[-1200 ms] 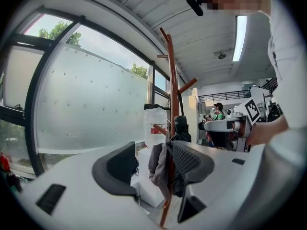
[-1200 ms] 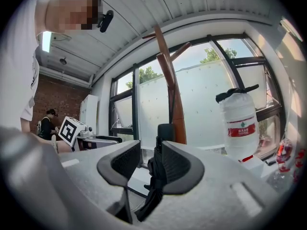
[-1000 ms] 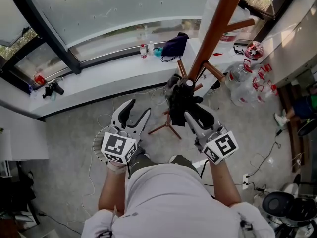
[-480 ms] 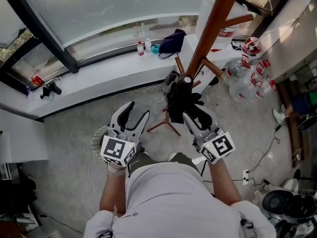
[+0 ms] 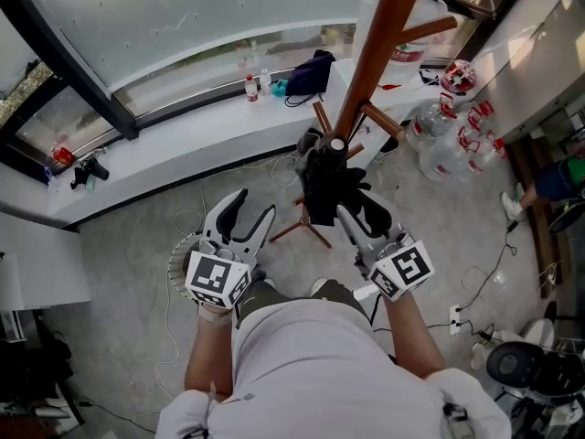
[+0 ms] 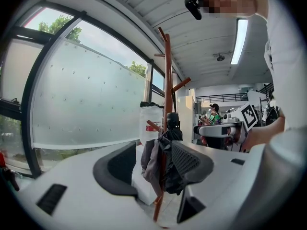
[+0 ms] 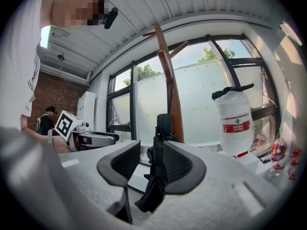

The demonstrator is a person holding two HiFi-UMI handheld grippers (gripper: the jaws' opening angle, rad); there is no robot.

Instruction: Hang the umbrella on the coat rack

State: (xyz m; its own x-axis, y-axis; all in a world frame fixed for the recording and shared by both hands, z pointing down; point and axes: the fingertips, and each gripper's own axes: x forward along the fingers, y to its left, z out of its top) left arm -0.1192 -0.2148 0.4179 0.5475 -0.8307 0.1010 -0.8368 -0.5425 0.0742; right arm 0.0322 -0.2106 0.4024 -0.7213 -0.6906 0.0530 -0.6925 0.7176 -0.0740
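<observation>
Beside the frosted window (image 5: 183, 16) the wooden coat rack (image 5: 379, 44) carries the black folded umbrella (image 5: 322, 186) low down, unmoved since a second ago, while right gripper (image 5: 358, 214) and left gripper (image 5: 253, 204) keep their jaws spread and empty, so hanging looks done

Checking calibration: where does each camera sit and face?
Head view: on the head, steeply down at coat rack and umbrella; shows left gripper, right gripper, forearms, torso.
Left gripper view: on left gripper, along its open jaws at the umbrella; right gripper at right.
Right gripper view: on right gripper, along its open jaws at the umbrella; left gripper at left.
Shared: umbrella and coat rack.
</observation>
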